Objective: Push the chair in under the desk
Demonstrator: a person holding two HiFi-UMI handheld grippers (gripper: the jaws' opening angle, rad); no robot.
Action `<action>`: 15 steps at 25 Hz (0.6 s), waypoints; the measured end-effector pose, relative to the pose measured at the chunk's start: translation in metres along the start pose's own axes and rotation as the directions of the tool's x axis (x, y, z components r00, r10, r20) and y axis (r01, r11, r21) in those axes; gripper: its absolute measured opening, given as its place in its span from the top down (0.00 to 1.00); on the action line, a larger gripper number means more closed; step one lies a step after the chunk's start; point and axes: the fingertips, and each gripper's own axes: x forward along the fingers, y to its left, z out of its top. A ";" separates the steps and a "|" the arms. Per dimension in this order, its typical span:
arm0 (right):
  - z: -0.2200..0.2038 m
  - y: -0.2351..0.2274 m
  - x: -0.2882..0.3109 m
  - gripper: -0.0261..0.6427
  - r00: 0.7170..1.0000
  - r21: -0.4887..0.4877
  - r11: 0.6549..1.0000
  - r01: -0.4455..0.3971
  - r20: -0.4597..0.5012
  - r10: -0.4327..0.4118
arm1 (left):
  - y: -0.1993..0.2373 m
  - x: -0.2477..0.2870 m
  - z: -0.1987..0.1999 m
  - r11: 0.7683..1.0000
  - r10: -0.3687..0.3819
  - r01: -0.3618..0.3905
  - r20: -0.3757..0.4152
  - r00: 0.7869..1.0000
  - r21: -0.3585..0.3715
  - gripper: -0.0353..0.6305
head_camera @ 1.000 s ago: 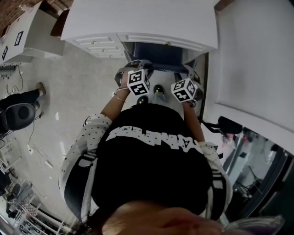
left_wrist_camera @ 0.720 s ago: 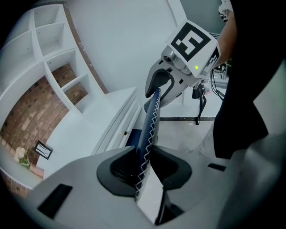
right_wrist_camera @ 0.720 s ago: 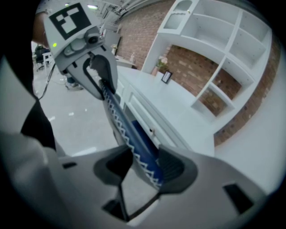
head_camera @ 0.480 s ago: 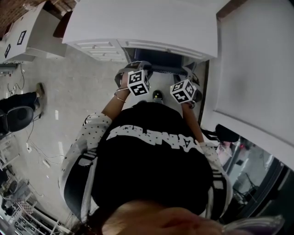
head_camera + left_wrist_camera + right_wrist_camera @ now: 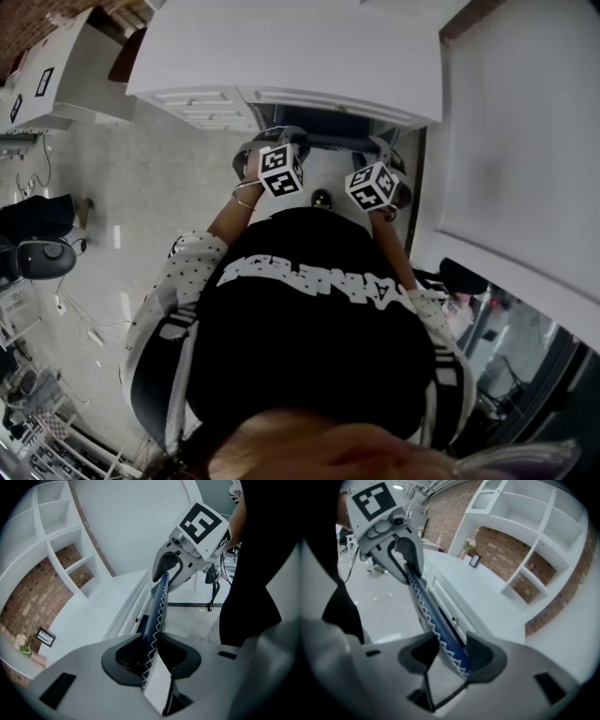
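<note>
The chair's dark blue back (image 5: 323, 141), edged with white zigzag stitching, stands right at the white desk (image 5: 281, 47). Its seat (image 5: 323, 120) is mostly under the desk top. My left gripper (image 5: 269, 142) grips the left end of the back's top edge and my right gripper (image 5: 386, 152) the right end. In the left gripper view the stitched edge (image 5: 159, 602) runs from my left gripper (image 5: 150, 656) up to the right gripper (image 5: 171, 566). In the right gripper view the same edge (image 5: 424, 606) fills my right gripper (image 5: 450, 656) and reaches the left gripper (image 5: 405, 555).
The desk's drawers (image 5: 202, 98) sit left of the chair. A white wall unit (image 5: 525, 122) stands close on the right. White shelves (image 5: 61, 541) on brick rise behind the desk, with a small frame (image 5: 474, 560) on it. Another chair (image 5: 37, 258) and floor cables lie far left.
Both grippers and the chair back have edged toward the desk, and less of the blue seat shows in front of the desk's edge. The jaws look unchanged.
</note>
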 end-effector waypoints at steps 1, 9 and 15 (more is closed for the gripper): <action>0.001 -0.001 0.001 0.67 1.000 -0.001 1.000 0.000 0.000 0.000 | 0.001 -0.001 0.000 1.000 0.002 -0.002 -0.001 1.000 0.000 0.75; 0.004 -0.006 0.006 0.67 1.000 -0.004 1.000 -0.006 0.003 0.006 | 0.007 0.004 0.001 1.000 0.000 0.000 -0.011 1.000 -0.003 0.75; 0.009 -0.009 0.009 0.67 1.000 -0.004 1.000 -0.010 0.003 0.010 | 0.015 0.006 -0.002 1.000 0.008 -0.008 -0.019 1.000 -0.004 0.75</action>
